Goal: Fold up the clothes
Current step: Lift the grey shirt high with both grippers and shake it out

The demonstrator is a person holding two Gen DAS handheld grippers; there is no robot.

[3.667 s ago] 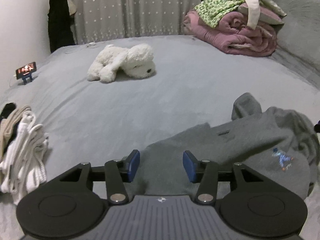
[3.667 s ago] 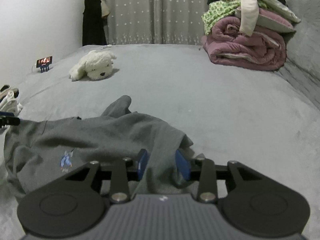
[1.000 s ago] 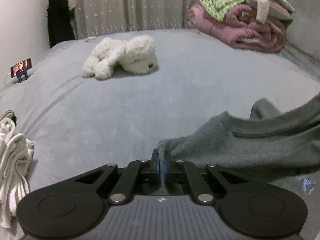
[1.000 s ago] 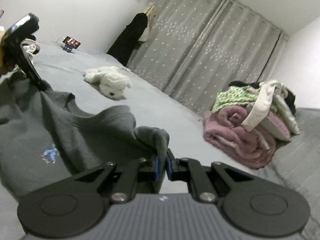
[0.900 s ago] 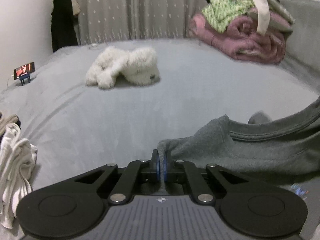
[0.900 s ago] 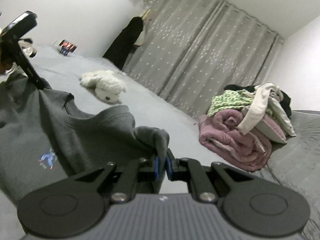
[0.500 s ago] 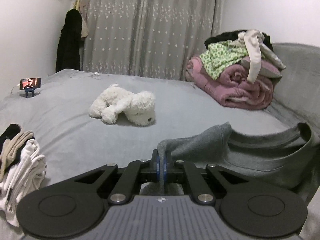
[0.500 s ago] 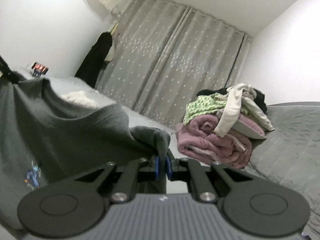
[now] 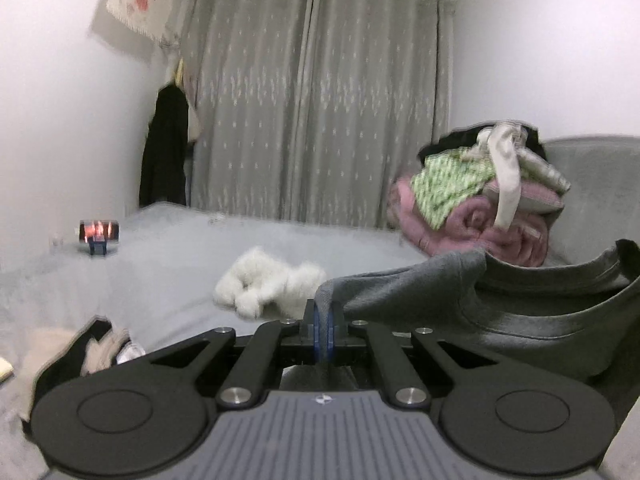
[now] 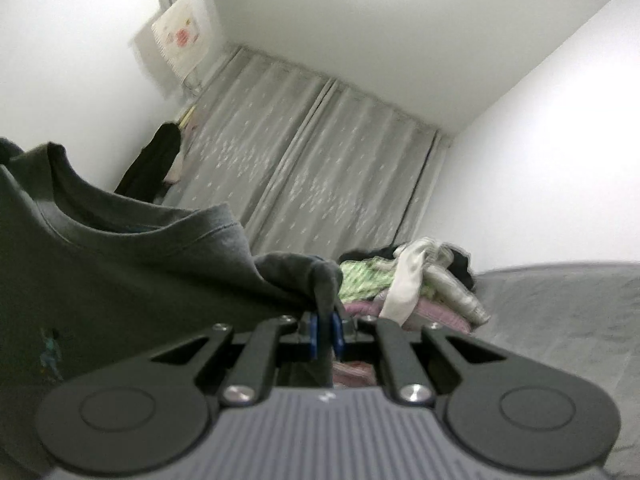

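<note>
- Both grippers are lifting higher than a second ago, left gripper (image 9: pixel 321 322) and right gripper (image 10: pixel 325 334) each clamping a shoulder of the grey sweatshirt (image 9: pixel 532 304), hanging above the bed (image 9: pixel 160 264).
- Next: probably shaking flat, laying down.

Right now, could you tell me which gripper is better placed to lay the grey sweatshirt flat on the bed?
Neither alone, probably. Left gripper and right gripper each clamp a shoulder of the grey sweatshirt; the left faces the open bed, so it could lead.
</note>
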